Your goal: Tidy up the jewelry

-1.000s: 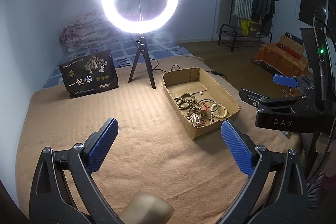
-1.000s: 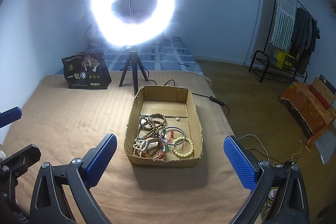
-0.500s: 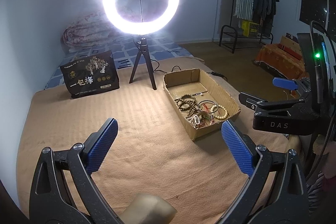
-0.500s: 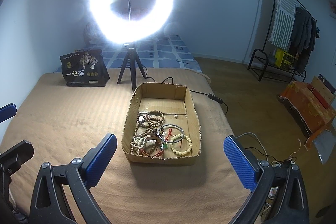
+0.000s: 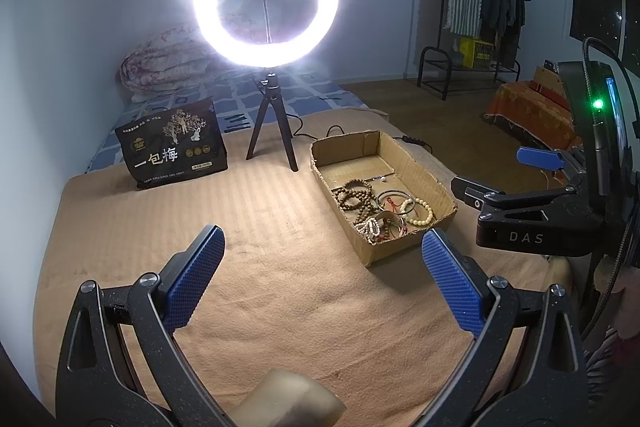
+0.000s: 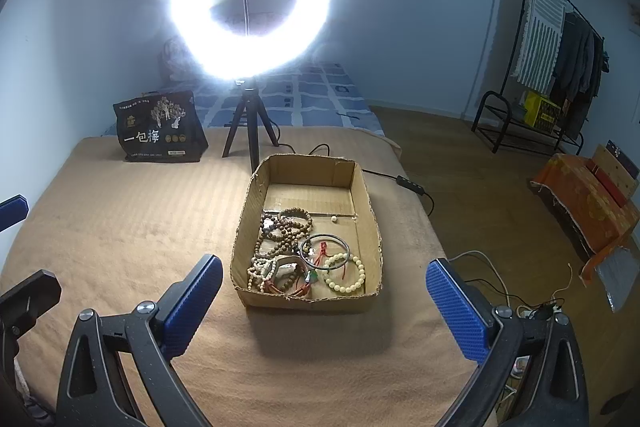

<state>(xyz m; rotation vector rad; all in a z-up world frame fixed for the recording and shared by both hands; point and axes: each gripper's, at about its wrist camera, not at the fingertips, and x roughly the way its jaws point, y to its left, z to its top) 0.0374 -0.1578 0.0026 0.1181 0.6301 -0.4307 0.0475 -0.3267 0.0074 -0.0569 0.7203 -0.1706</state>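
Both grippers, left gripper (image 5: 322, 273) and right gripper (image 6: 324, 301), spread wide, empty, above seemingly tangled bracelets (image 6: 298, 255) in cardboard box (image 6: 366, 203)

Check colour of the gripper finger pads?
Blue, with a textured grid pattern; the pads show best in the right wrist view.

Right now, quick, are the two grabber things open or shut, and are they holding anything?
Left gripper: open, jaws wide apart, holding nothing.
Right gripper: open, jaws wide apart, holding nothing, short of the cardboard box of bracelets.
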